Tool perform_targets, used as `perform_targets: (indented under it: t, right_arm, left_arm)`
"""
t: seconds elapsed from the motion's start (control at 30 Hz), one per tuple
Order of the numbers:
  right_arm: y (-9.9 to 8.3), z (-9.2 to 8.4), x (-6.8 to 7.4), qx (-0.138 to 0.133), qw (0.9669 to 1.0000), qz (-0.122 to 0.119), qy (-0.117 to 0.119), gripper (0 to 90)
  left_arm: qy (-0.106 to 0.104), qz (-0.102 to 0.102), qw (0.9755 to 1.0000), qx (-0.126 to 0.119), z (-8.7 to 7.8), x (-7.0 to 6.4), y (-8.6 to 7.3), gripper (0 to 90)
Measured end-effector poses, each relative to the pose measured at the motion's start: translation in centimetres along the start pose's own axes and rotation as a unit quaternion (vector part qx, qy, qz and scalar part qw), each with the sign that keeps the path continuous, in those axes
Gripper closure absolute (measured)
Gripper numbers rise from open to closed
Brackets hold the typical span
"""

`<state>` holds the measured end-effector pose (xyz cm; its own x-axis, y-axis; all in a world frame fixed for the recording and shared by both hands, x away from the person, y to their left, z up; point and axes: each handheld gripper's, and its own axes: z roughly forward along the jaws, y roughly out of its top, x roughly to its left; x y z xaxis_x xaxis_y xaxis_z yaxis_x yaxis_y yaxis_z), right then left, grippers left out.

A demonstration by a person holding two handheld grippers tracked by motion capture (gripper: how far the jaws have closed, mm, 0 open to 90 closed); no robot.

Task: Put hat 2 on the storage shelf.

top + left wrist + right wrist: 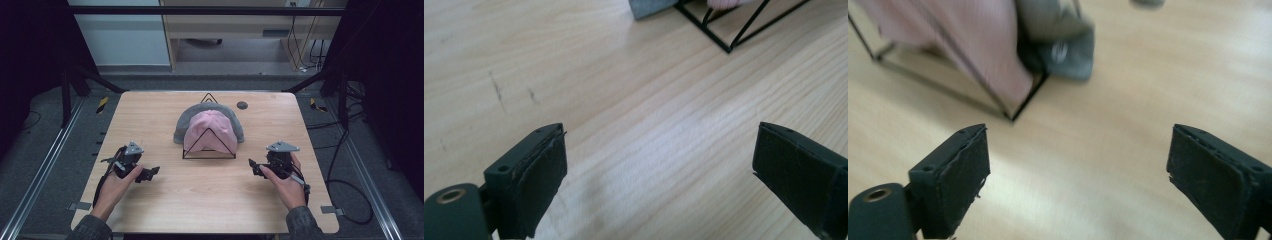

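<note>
A pink cloth (211, 131) hangs over a black wire stand (209, 150) at the middle of the wooden table (200, 200), with a grey cloth (186, 121) draped behind and around it. My left gripper (151, 173) rests low over the table at the front left, jaws wide open with bare wood between them (659, 165). My right gripper (253, 166) sits at the front right, also open and empty (1078, 165). In the right gripper view the pink cloth (983, 45), the stand's corner (1013, 116) and the grey cloth (1068, 55) lie just ahead.
A small dark round disc (242, 105) lies on the table's far right part. A black triangle mark (209, 97) sits at the far edge. Black frame struts and cables stand around the table.
</note>
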<state>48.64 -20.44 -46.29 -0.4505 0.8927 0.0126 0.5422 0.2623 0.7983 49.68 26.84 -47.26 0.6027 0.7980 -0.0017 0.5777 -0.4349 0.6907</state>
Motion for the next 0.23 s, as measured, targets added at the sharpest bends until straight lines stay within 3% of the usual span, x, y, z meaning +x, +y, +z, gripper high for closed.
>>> perform_targets:
  t: [0.13, 0.23]
  right_arm:
    - [-1.6, 0.0, 0.1, 0.025, 0.9995, 0.019, 0.009, 9.9]
    - [-2.3, -0.1, -0.2, 0.036, 0.9986, 0.037, 0.01, 9.8]
  left_arm:
    - [0.01, -0.006, 0.9999, 0.008, -0.2, 0.0, -0.8, 6.0]
    - [0.023, 0.001, 0.9997, 0.004, -0.3, 0.1, -0.9, 6.1]
